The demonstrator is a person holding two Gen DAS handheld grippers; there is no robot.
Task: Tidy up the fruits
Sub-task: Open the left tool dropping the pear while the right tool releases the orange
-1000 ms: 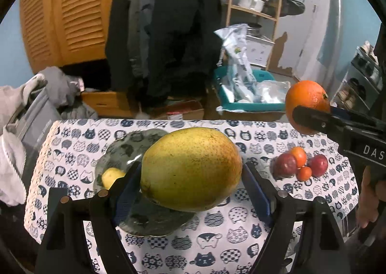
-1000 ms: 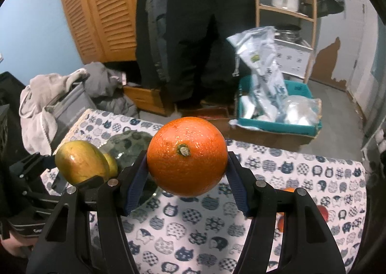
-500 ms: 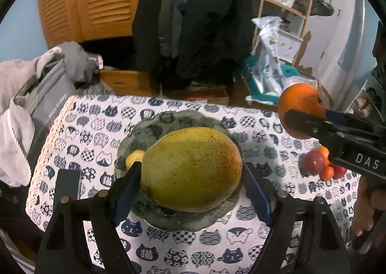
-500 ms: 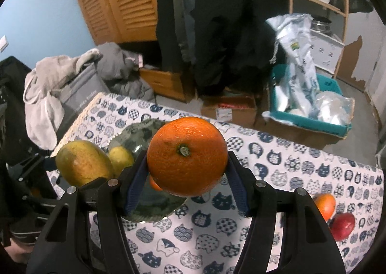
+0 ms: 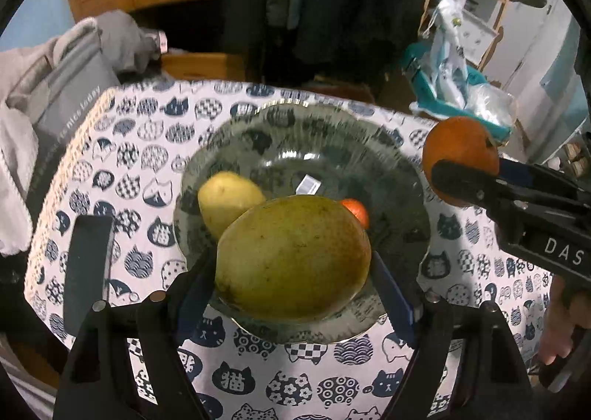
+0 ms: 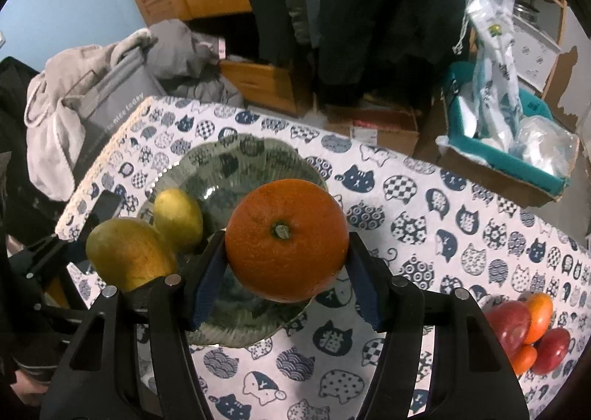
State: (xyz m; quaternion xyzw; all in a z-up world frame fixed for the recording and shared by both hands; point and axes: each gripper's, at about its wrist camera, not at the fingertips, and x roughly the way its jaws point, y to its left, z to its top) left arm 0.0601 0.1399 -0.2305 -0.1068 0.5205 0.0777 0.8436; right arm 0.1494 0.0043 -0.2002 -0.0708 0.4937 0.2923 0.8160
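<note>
Both of my tools have come down over the dark green ribbed glass plate (image 5: 295, 117), which now fills the view beneath them instead of sitting off to the left. My left gripper (image 5: 293, 272) is clenched on the big yellow-green mango (image 5: 291, 257), held just above the plate's near side. My right gripper (image 6: 286, 265) grasps the round orange (image 6: 286, 239) above the plate's near right edge. Already lying in the plate are a small yellow lemon-like fruit (image 5: 229, 198) and a small red-orange fruit (image 5: 356, 209). I judge both loads ready to be set down. A cluster of red and orange fruits (image 6: 524, 327) waits on the cat-print tablecloth (image 6: 443, 228). White letters "DAS" (image 5: 563, 252) show on the right tool's body; the grey bag's (image 6: 107, 113) print reads roughly "nice today".
</note>
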